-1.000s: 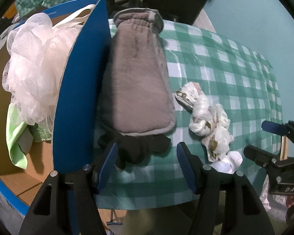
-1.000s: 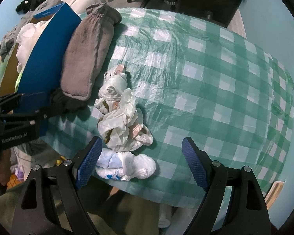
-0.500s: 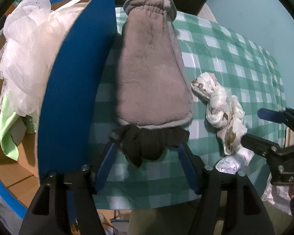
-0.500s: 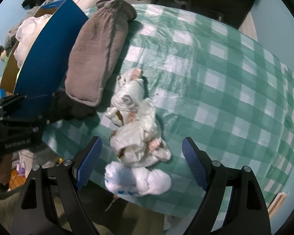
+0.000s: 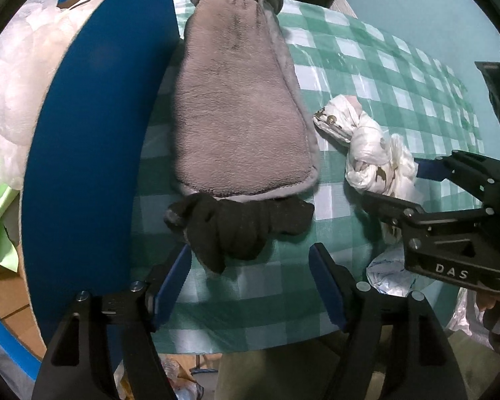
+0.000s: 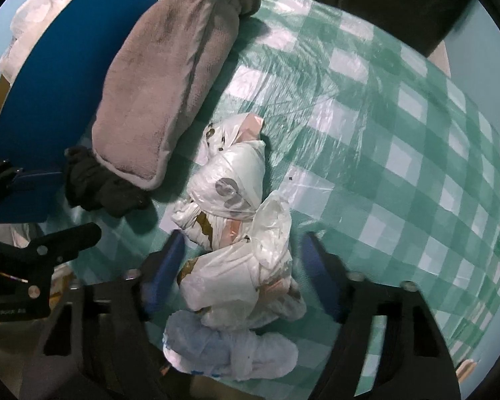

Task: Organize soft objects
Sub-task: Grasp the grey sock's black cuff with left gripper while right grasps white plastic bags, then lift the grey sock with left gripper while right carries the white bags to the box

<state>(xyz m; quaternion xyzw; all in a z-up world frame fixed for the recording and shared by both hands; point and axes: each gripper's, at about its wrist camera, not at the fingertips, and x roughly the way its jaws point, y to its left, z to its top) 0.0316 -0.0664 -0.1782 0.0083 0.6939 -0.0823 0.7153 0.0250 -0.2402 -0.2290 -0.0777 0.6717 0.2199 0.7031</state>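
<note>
Two bundles [image 6: 236, 266] [image 5: 240, 226] hug tablecloth's [image 6: 400, 140] near edge.

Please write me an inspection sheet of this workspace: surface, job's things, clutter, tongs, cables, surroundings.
Surface: green checked tablecloth, under clear plastic.
Job's things: grey plush mitt beside blue box flap; black sock bundle at the mitt's near end; knotted white plastic bags; white mesh pouf in the cardboard box.
Clutter: nothing seen.
Tongs: left tongs open around the sock bundle, jaws just opening; right tongs open around the bags, jaws just closing.
Cables: nothing seen.
Surroundings: teal wall.
</note>
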